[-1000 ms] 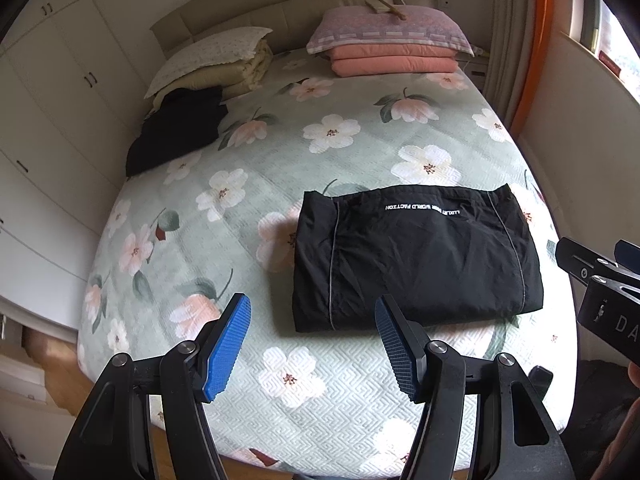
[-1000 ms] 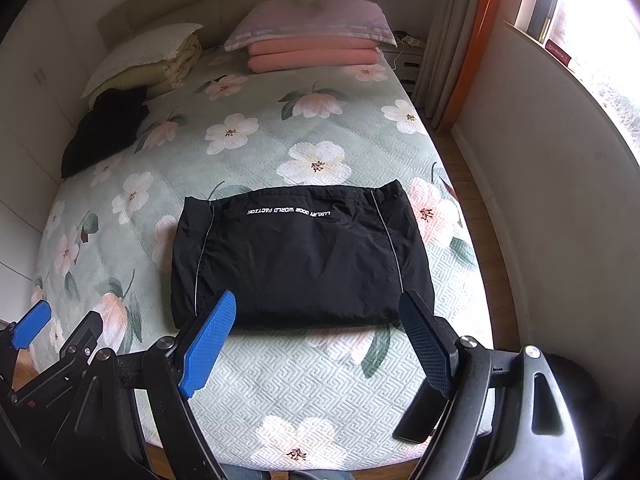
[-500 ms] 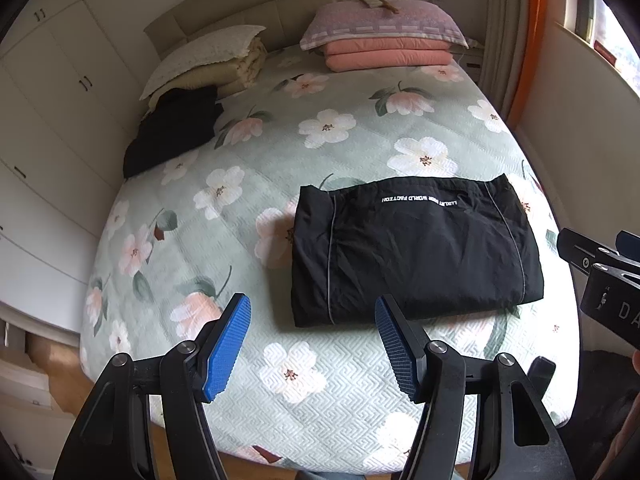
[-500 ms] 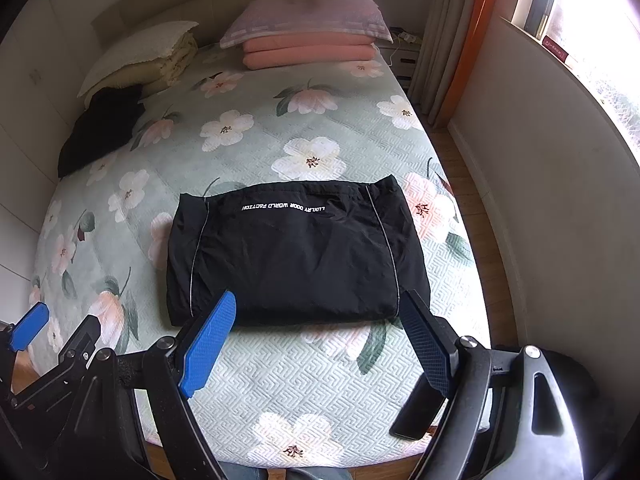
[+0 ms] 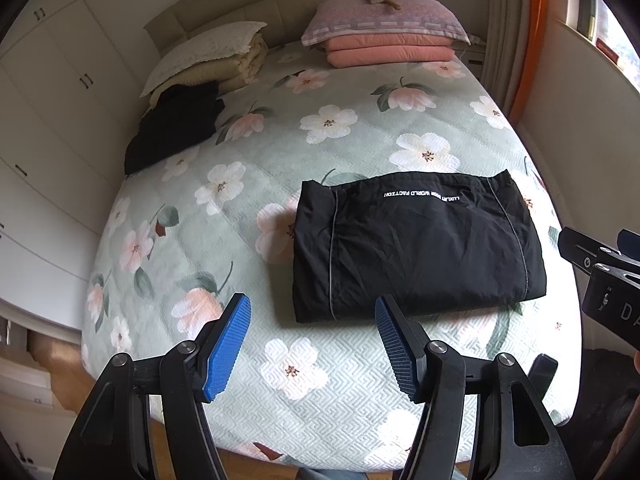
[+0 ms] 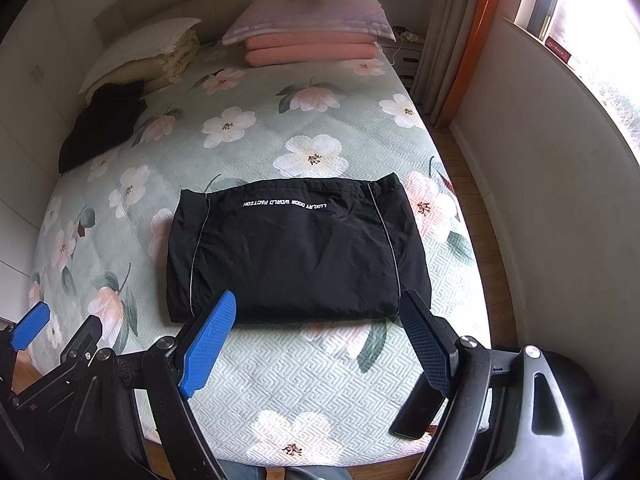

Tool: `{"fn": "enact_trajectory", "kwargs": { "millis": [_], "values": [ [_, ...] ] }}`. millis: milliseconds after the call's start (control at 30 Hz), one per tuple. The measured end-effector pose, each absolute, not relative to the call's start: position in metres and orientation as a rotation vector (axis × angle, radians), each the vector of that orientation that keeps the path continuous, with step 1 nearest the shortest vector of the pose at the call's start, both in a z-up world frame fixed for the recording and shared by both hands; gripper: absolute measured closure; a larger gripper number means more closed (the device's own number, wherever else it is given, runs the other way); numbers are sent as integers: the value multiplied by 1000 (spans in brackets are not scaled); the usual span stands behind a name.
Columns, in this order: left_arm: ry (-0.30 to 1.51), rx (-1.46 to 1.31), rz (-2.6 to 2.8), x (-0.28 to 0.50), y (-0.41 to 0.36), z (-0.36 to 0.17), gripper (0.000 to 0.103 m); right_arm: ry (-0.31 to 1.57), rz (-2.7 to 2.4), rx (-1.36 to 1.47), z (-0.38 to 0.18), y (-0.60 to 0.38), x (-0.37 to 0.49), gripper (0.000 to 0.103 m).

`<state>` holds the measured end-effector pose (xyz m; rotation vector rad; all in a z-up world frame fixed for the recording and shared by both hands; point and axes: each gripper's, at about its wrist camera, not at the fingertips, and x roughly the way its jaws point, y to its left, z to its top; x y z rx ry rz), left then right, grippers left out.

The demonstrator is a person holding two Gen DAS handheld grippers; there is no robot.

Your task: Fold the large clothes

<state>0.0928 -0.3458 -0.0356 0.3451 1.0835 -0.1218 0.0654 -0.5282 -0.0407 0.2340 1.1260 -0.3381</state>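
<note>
Folded black garment (image 5: 416, 248) lying flat on the floral bedspread (image 5: 248, 152), toward the near right part of the bed, white lettering along its far edge and 2 thin pale seams across it. Left gripper (image 5: 312, 348) above the near edge of the bed, jaws spread, holding nothing, just near and left of the garment. Right gripper (image 6: 316, 344) likewise spread and empty, its blue fingers (image 6: 208, 344) framing the garment's near edge without touching it. Far left: second dark garment (image 6: 100, 124) beside cream bedding (image 6: 152, 56). Far centre: pillow on 2 pink folded blankets (image 6: 312, 50).
</note>
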Motion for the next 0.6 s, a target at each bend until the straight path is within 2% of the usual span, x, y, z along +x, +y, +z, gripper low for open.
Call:
{"fn": "enact_trajectory", "kwargs": {
  "millis": [600],
  "values": [
    [1090, 354, -113, 94, -346, -39, 36, 1142, -318, 222, -49, -541, 72, 18]
  ]
}}
